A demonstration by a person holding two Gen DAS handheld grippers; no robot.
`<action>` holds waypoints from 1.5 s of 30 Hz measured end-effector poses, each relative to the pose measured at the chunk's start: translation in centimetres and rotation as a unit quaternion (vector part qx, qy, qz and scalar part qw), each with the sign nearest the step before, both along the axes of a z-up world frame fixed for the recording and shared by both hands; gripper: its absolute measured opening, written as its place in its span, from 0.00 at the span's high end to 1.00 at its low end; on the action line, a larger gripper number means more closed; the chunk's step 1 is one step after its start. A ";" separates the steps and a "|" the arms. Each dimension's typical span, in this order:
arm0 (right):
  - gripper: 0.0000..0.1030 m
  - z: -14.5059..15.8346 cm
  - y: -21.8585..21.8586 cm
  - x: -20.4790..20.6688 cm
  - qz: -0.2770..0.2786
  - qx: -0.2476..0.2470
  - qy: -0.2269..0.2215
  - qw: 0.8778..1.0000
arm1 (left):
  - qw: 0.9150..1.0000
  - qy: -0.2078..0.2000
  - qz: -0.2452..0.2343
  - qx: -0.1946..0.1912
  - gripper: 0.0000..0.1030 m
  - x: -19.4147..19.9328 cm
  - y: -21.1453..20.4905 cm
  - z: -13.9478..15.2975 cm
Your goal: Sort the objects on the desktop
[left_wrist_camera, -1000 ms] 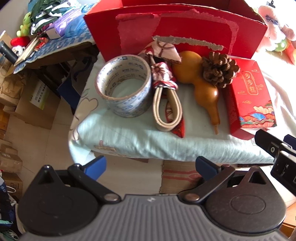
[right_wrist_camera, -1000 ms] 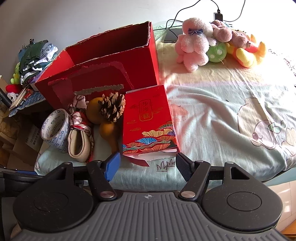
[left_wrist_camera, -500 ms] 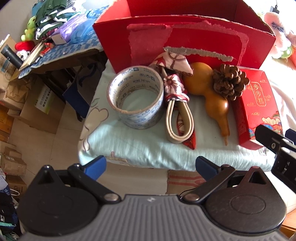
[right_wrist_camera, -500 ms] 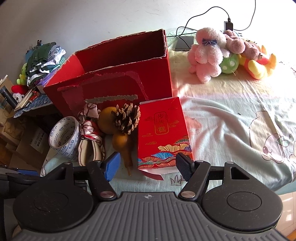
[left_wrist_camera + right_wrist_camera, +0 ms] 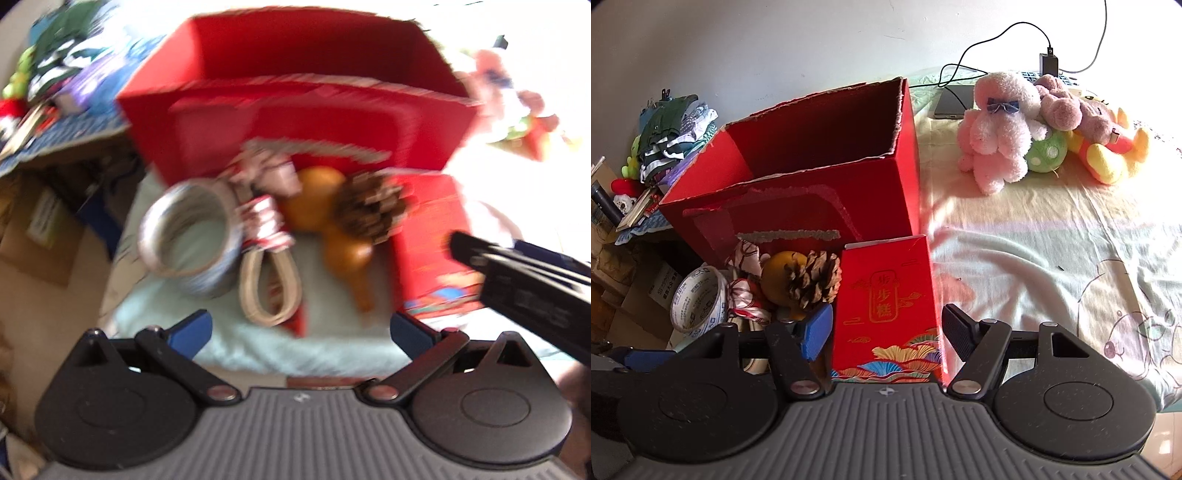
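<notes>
We find the right gripper [image 5: 886, 332] spread wide, its fingers either side of the small red box [image 5: 886, 302], which lies near the large red box [image 5: 820, 177]. The left gripper [image 5: 301, 328] is released, empty, short of the tape roll [image 5: 190, 236].

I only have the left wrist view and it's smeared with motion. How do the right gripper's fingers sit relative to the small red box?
Observer: The right wrist view shows the right gripper open, with one finger on each side of the small red box. I can't tell whether they touch it.
Operator: Anything already in the big box?
Observer: Only bare inner walls show in the large red box. Its front wall hides the floor.
Operator: What lies past it, further right?
Observer: A flat dark device with a cable plugged in lies on the sheet, beside a pink plush toy.
</notes>
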State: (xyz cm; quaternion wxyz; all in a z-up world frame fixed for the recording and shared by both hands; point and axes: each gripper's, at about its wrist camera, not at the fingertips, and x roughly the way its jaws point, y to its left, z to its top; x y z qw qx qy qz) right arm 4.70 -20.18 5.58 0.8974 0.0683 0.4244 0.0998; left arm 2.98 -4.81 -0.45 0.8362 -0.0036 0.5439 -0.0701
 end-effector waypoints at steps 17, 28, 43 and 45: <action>0.55 -3.9 -4.9 6.4 0.074 0.106 0.119 0.985 | 0.992 0.002 -0.083 -0.091 0.01 1.7 -6.7 -1.1; 0.43 -5.8 -5.4 8.6 0.118 0.138 0.166 0.969 | 0.993 0.011 -0.054 -0.100 0.02 2.7 -8.1 -2.5; 0.52 -5.0 -13.0 7.3 0.068 0.145 0.155 0.975 | 0.983 -0.013 -0.146 -0.108 0.03 2.2 -14.4 -1.6; 0.52 -4.8 -14.3 6.9 0.049 0.147 0.148 0.977 | 0.980 -0.019 -0.166 -0.111 0.03 2.2 -15.6 -1.4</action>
